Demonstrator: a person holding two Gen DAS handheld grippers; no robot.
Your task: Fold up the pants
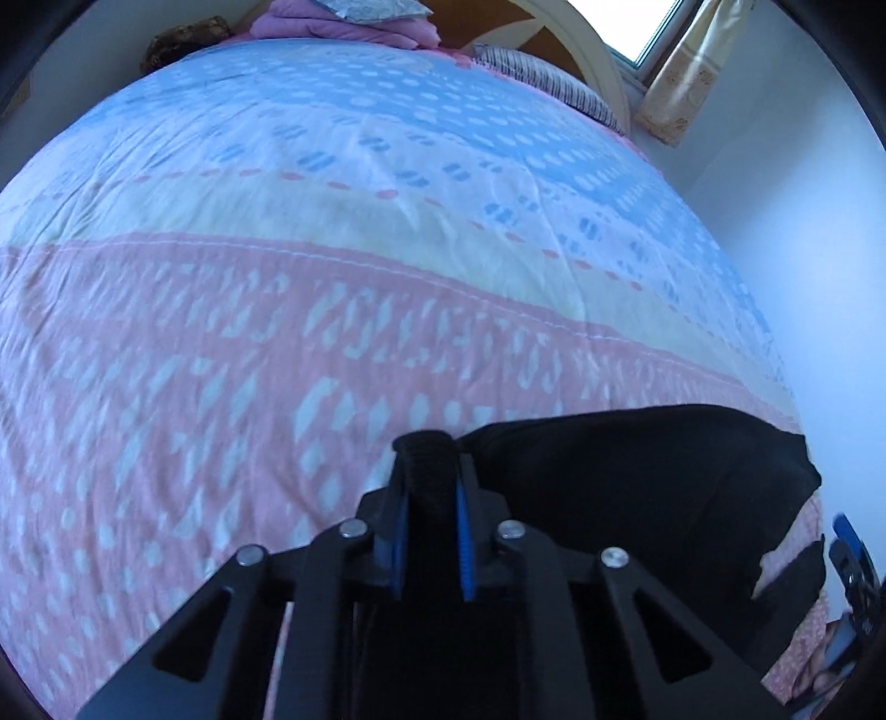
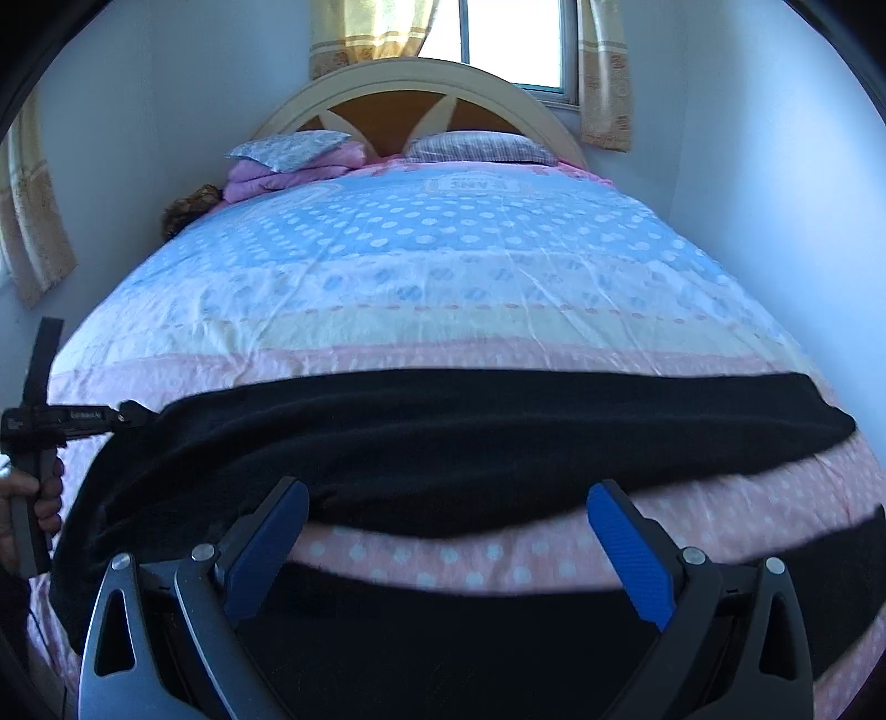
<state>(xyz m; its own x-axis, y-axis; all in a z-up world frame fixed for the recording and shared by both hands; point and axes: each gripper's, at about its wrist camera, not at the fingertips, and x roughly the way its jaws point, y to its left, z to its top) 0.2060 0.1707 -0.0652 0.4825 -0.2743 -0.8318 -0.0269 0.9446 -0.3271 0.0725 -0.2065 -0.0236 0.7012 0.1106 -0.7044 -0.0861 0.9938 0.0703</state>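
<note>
Black pants (image 2: pixel 443 437) lie across the near end of the bed, spread left to right, with another black part (image 2: pixel 443 637) below my right gripper. My left gripper (image 1: pixel 429 465) is shut on a thick edge of the pants (image 1: pixel 637 476), which trail off to its right. It also shows in the right wrist view (image 2: pixel 124 414) at the far left, gripping the pants' left end. My right gripper (image 2: pixel 446 515) is open and empty, its blue pads (image 2: pixel 266 548) just above the near edge of the pants.
The bed has a pink, yellow and blue dotted cover (image 2: pixel 443 266). Pillows (image 2: pixel 476 147) and a folded pink blanket (image 2: pixel 288 174) lie by the headboard (image 2: pixel 415 105). Walls close in on both sides; a curtained window (image 2: pixel 509 39) is behind.
</note>
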